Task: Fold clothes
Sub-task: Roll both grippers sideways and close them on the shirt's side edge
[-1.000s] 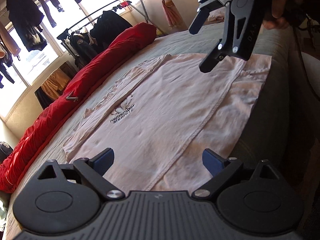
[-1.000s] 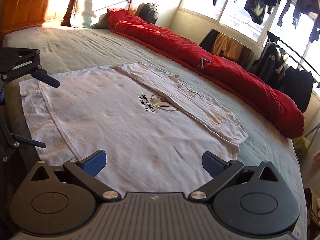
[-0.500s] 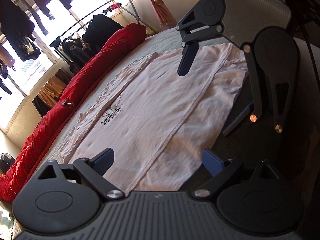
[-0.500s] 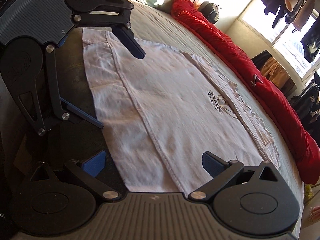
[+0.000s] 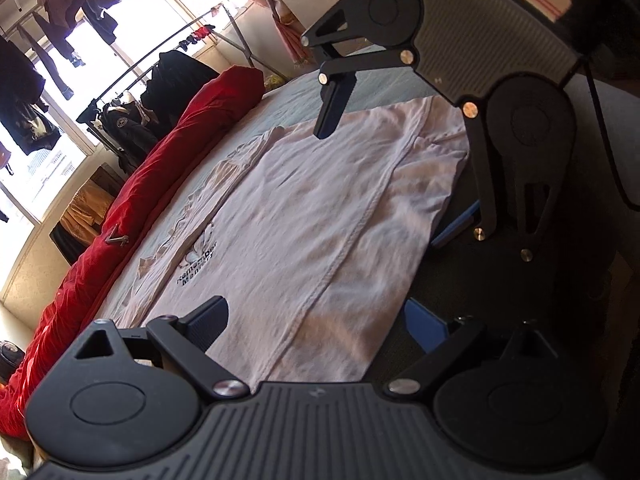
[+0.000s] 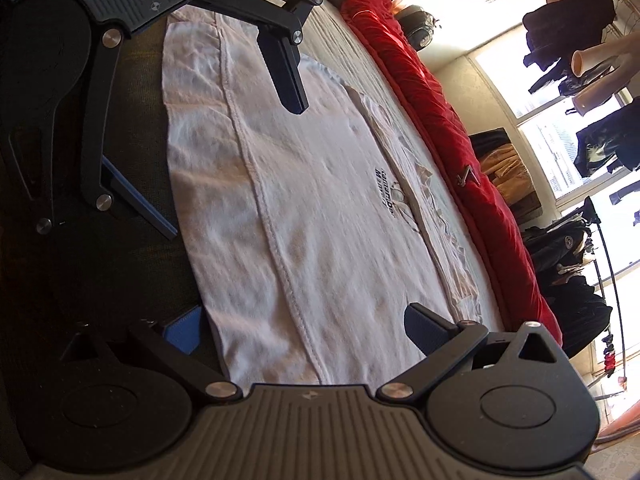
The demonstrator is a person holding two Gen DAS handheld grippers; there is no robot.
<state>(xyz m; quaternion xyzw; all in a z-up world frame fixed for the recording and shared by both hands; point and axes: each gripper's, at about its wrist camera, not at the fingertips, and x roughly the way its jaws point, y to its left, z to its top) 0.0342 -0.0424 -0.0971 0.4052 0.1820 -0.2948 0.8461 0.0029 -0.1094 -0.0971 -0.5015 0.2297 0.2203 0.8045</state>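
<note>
A pale pink T-shirt [image 5: 304, 208] with a dark printed logo [image 5: 198, 266] lies flat on the bed, its near side draped over the bed's edge. My left gripper [image 5: 318, 324] is open and straddles that draped side at one end, one finger above the cloth, the blue-padded one beside the mattress. My right gripper [image 5: 394, 172] is open and straddles the same side at the other end, facing the left one. In the right wrist view the T-shirt [image 6: 320, 208] runs away from my right gripper [image 6: 304, 328] towards my left gripper [image 6: 212, 140]. Nothing is gripped.
A rolled red duvet [image 5: 160, 168] lies along the far side of the bed beyond the shirt, with a small metal clip [image 5: 116, 238] on it. A rack of dark clothes [image 5: 160, 80] stands by the bright windows. Grey-green sheet [image 5: 372, 92] shows past the shirt.
Both grippers have dropped from above the shirt to the bed's near edge and turned to face each other. Each now has the draped side of the shirt between its open fingers.
</note>
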